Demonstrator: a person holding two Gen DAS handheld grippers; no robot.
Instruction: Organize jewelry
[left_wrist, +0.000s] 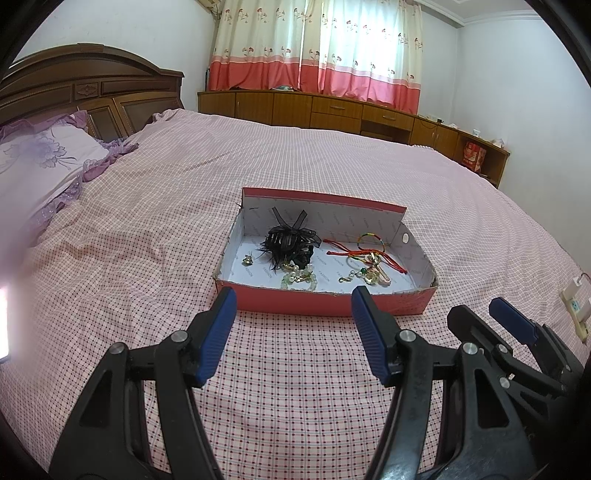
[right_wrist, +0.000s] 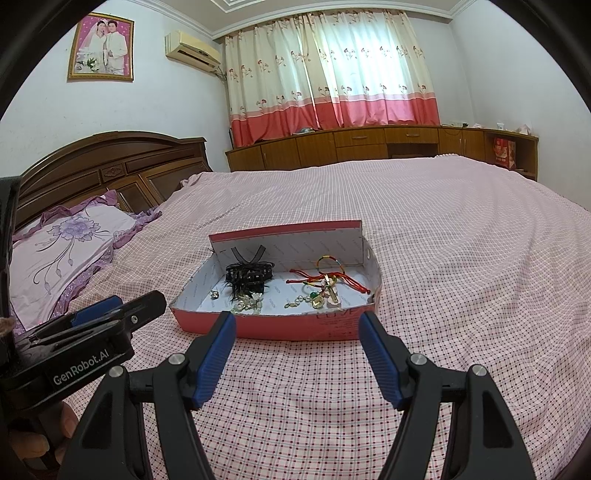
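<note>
Both my grippers released, nothing between the fingers. Left gripper (left_wrist: 293, 301) hangs over the checked bedspread (left_wrist: 295, 387), blue pads spread, the box just past the tips at 12 o'clock. Right gripper (right_wrist: 297, 326) same state, pads apart, box also at 12 o'clock just beyond the tips. From the left wrist view my right gripper sits at 3 o'clock low in frame; from the right wrist view my left gripper sits at 9 o'clock, with my hand (right_wrist: 55, 428) on its grip at 8 o'clock. The two are side by side, near each other, not touching. Task items: open red cardboard box (left_wrist: 325, 306) resting on the bed, white lining, far flap standing up. Inside, left half: black hair claw with ribbon bow (left_wrist: 288, 240), a small earring (left_wrist: 247, 260) at its 8 o'clock, a pale bead bracelet (left_wrist: 301, 278) at its 6 o'clock near the front wall. Right half: red cord (left_wrist: 354, 254) tangled with a multicolour braided ring (left_wrist: 371, 242), gold-tone clip and charms (left_wrist: 373, 273) under them at 6 o'clock. Further out: purple floral pillow (right_wrist: 70, 243) at 9 o'clock, wooden headboard (right_wrist: 110, 162) at 10 o'clock, pink-and-cream curtains (right_wrist: 332, 74) over low wooden cabinets (right_wrist: 369, 144) at 12 o'clock, power strip (left_wrist: 576, 306) on the bed edge at 3 o'clock in the left wrist view.
</note>
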